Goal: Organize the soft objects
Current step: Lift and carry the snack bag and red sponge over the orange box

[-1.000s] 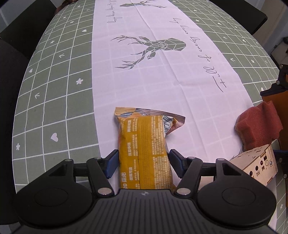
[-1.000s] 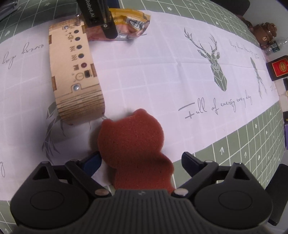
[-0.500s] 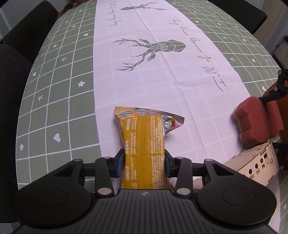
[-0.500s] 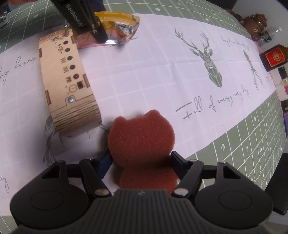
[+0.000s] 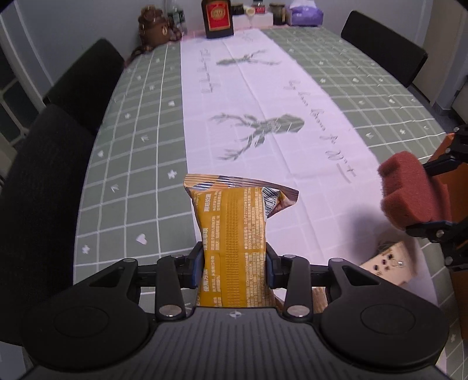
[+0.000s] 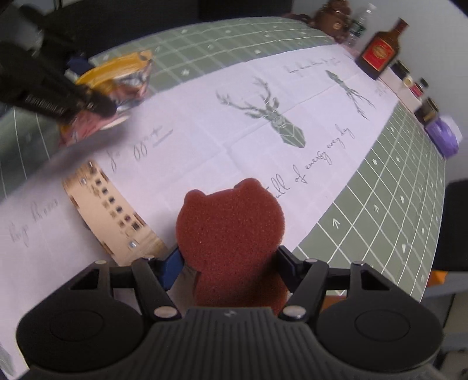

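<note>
- Fingers point(image 5: 199, 264) of the left gripper point(image 5: 234, 263), seen in the left wrist view, have just been closing and now press both long sides of the yellow packet point(image 5: 234, 236), which sits between them.
- Held clear of the worktop point(image 5: 131, 163), the packet runs lengthwise straight away from the camera, its crimped silver end farthest out and folded to the right.
- Small print and a barcode cover the packet's back; the characters are too small to read.
- On the white runner point(image 5: 263, 96) cursive lines run beside a geometric deer; they are blurred here.
- Open runner lies ahead of the packet up to a dark bottle with a red label point(image 5: 217, 18) at the far edge; black chair backs point(image 5: 84, 84) line the left side.
- At the right, the right gripper point(image 5: 438, 198) holds the brown sponge point(image 5: 409, 193) above a wooden box point(image 5: 386, 263).
- In the right wrist view, the fingers point(image 6: 172, 263) of that gripper have just been closing and now squeeze the bear-shaped sponge's narrow lower part.
- Its ears point away from the camera, its long axis following the fingers.
- Runner script reads "Full of energy every day" just past the sponge.
- To the left lies the wooden box, with a row of punched holes and symbols.
- Green checked cloth stays free on the right up to the worktop's edge.
- Top left, blurred, the left gripper carries the packet.
</note>
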